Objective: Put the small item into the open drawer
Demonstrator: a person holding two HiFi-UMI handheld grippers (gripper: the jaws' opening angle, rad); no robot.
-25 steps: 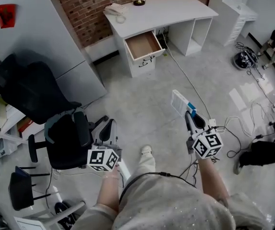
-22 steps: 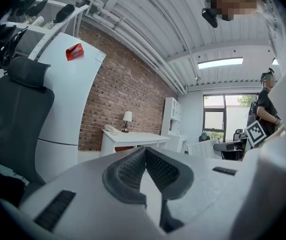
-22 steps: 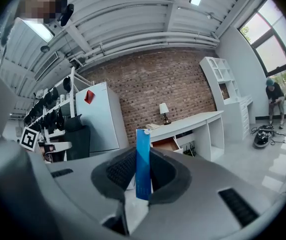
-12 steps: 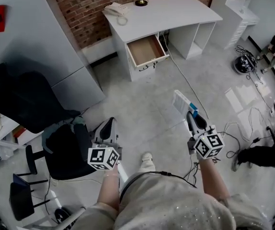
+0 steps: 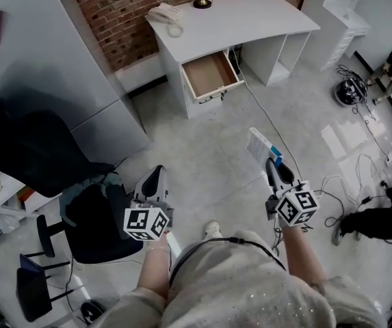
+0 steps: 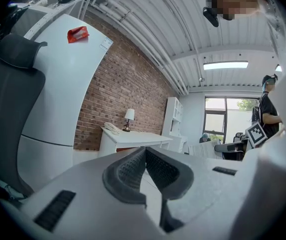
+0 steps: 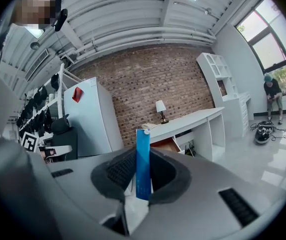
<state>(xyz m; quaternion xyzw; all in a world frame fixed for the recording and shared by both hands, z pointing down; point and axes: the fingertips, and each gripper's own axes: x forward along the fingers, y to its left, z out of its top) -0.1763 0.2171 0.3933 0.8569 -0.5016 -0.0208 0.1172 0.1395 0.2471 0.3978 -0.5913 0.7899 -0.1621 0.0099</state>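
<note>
Upper centre, head view: desk point(image 5: 250, 19), open drawer point(image 5: 211, 74), brick wall point(image 5: 113, 5), grey floor point(image 5: 209, 156). Packet point(image 7: 143, 159) clamped by right gripper point(image 7: 142, 156), blue edge plain only in that gripper's view; left gripper point(image 6: 145, 154) closed, empty.

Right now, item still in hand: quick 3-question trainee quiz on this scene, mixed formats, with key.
1. True or false: the left gripper holds something.
2. The drawer of the white desk is: A) shut B) open C) lying on the floor.
3. Fill in: the right gripper is shut on ____.
Key: 1 false, its jaws are together with nothing between them; 2 B; 3 the flat blue-and-white box.
</note>
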